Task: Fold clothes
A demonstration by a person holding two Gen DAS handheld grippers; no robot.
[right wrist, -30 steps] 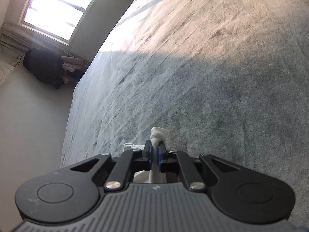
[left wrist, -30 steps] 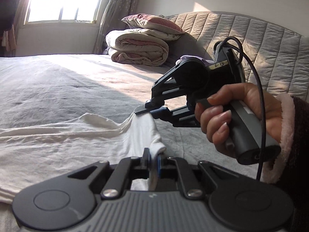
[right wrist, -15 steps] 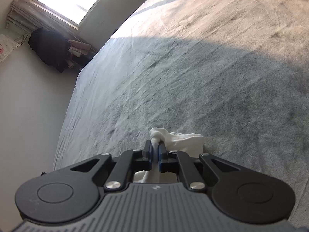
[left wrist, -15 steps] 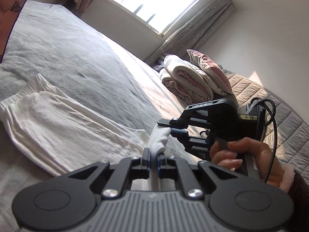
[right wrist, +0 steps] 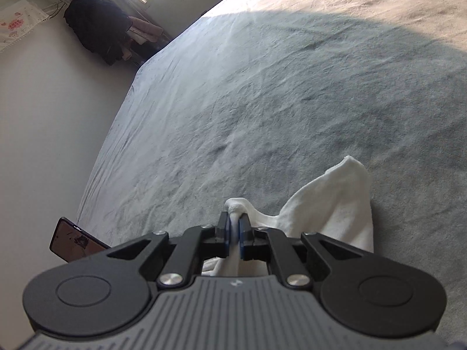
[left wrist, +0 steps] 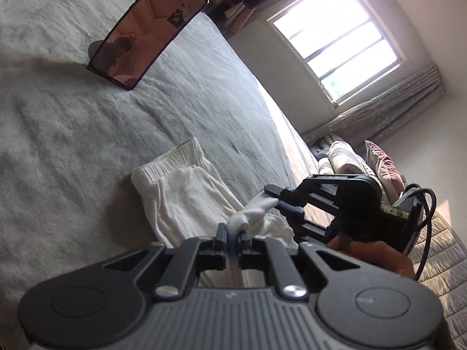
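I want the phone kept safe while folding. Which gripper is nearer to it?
Hard to say. The left gripper faces the phone across open bed; the right gripper has it low at its left.

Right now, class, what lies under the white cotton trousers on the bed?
The grey bedspread shows around the white cotton trousers; both tools pinch the raised end. Anything beneath the flat part is hidden.
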